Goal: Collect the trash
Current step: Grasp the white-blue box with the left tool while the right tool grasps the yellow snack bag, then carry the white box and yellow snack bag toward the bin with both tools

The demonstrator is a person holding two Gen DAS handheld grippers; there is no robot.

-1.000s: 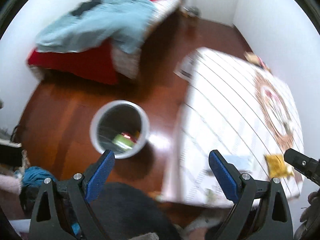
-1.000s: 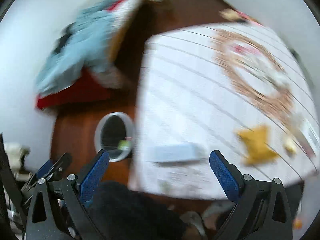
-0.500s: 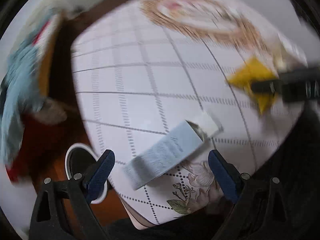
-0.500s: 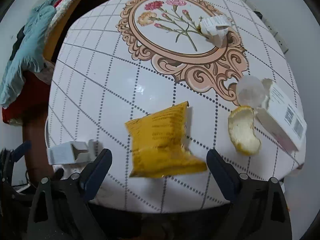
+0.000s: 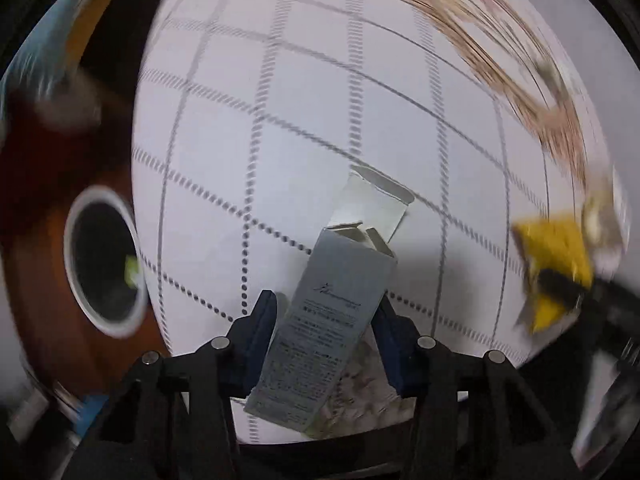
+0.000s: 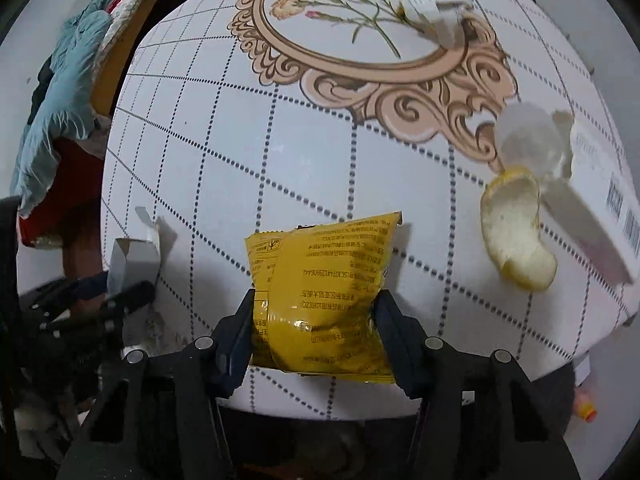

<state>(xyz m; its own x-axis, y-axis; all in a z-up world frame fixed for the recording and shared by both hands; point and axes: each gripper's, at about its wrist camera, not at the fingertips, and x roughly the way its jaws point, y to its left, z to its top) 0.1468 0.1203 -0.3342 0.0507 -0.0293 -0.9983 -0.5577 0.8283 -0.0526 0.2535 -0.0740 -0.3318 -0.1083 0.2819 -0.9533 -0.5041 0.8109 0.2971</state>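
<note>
A grey carton with its end flap open lies at the near edge of the round table. My left gripper is closed around it, with the blue pads touching both sides. A yellow snack wrapper lies on the table. My right gripper is closed on its lower part. The carton also shows in the right wrist view, and the wrapper shows in the left wrist view.
A white trash bin stands on the wooden floor left of the table. A citrus peel, a white cup, a long white box and a small white carton lie on the table. A bed stands far left.
Both grippers have swung from the bin to the table and come down. The left jaws have closed on the grey carton, and the right jaws on the yellow wrapper.
</note>
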